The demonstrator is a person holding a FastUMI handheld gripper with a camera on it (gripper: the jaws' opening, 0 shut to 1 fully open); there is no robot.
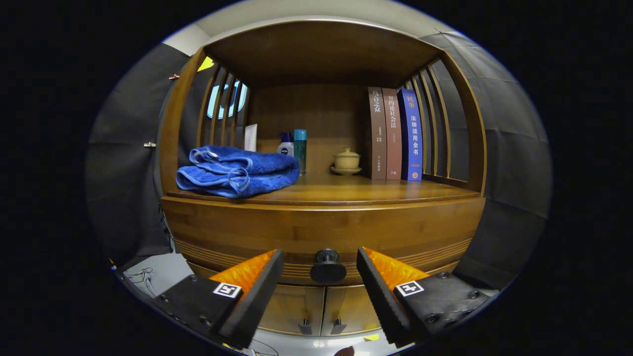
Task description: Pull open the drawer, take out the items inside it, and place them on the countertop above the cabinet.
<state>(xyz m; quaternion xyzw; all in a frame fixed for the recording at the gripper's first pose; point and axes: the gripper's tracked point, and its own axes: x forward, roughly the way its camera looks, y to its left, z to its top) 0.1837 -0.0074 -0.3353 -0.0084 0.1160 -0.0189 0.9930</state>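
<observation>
The gripper (320, 264) has its two fingers spread wide apart, and the round dark knob (328, 269) of the wooden drawer (321, 232) sits in the gap between the fingertips, touching neither. The drawer front is flush with the brown wooden cabinet (174, 123), so it is closed, and its long axis runs side to side across the fingers, with the knob sticking straight out toward the camera. Directly above the drawer lies the wooden countertop (356, 190), beyond the fingers. On it, toward the left, a folded blue fleece towel (236, 170) lies near the front edge, its long side parallel to the drawer. Behind the towel stand a small white bottle with a dark blue cap (285, 144) and a taller teal bottle (300, 148), close together. A cream lidded cup on a saucer (346, 161) sits near the middle at the back, and three upright books (394, 133), two brown and one blue, stand just beside it to the right. Below the drawer, two cabinet doors (321, 309) meet between the fingers.
</observation>
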